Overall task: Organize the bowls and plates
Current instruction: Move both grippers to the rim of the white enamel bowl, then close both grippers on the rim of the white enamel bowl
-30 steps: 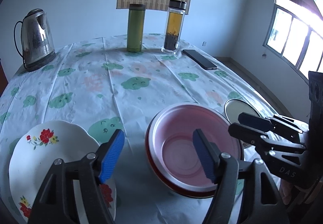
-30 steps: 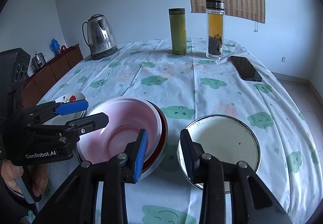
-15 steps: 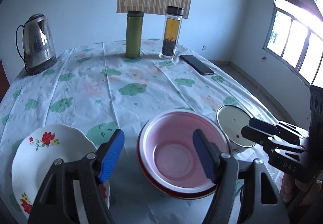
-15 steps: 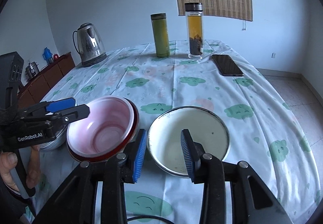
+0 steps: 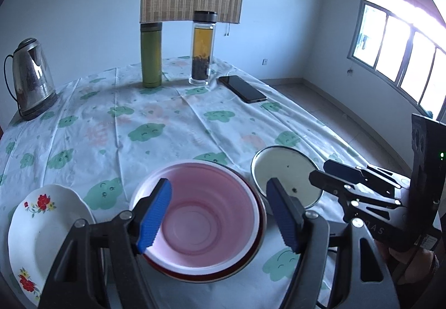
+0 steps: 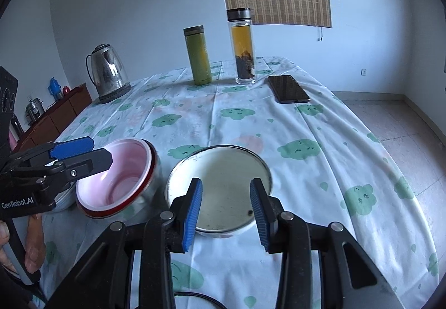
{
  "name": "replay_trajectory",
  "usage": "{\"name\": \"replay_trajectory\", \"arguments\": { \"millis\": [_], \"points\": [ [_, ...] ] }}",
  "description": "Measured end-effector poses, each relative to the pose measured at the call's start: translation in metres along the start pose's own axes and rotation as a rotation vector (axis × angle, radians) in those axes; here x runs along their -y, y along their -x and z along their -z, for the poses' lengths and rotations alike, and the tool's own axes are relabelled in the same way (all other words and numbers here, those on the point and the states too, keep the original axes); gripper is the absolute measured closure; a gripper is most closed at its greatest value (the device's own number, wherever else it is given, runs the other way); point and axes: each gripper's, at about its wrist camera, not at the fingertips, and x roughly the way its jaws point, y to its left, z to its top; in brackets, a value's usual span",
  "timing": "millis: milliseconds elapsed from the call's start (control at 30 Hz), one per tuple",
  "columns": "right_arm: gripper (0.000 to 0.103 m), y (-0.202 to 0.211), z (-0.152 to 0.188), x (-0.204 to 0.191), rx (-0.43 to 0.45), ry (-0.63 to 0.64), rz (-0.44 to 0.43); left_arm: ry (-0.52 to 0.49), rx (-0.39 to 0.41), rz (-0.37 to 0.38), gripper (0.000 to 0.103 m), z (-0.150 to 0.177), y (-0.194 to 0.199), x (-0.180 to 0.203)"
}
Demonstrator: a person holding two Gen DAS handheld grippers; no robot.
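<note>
1. My left gripper (image 5: 218, 215) hangs spread wide above the pink bowl (image 5: 199, 218), which is nested in a red-rimmed one.
2. Left of it lies the flowered plate (image 5: 46, 228).
3. To its right stands the cream enamel bowl (image 5: 287, 175), with the right gripper (image 5: 324, 173) beside it.
4. Ahead across the surface (image 5: 167, 127): kettle (image 5: 30, 79), green flask (image 5: 151, 55), tea bottle (image 5: 203, 48), phone (image 5: 242, 88).

Home: kettle (image 5: 30, 77), clothed dining table (image 5: 167, 125).
</note>
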Motion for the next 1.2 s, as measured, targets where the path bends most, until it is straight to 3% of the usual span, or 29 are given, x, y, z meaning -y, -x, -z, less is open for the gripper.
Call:
{"name": "replay_trajectory", "arguments": {
  "millis": [233,567,633,733,1000,1200],
  "points": [
    [0.065,-0.009,0.003,0.022,-0.033,-0.05,0.048,0.016,-0.016,0.018,0.032,-0.003,-0.007,0.011],
    [0.065,-0.014,0.005,0.03,-0.049,-0.091,0.016,-0.043,-0.055,0.034,0.032,-0.014,-0.03,0.04],
    [0.065,-0.013,0.005,0.032,-0.045,-0.097,0.014,-0.059,-0.07,0.045,0.036,-0.017,-0.036,0.045],
    [0.065,-0.013,0.005,0.034,-0.045,-0.099,0.007,-0.073,-0.144,0.082,0.05,-0.025,-0.055,0.05],
    [0.065,-0.015,0.011,0.04,-0.054,-0.108,-0.018,-0.014,-0.29,0.121,0.056,-0.034,-0.087,0.045],
    [0.065,-0.014,0.015,0.041,-0.055,-0.126,-0.052,-0.008,-0.315,0.124,0.057,-0.035,-0.095,0.046]
  ]
}}
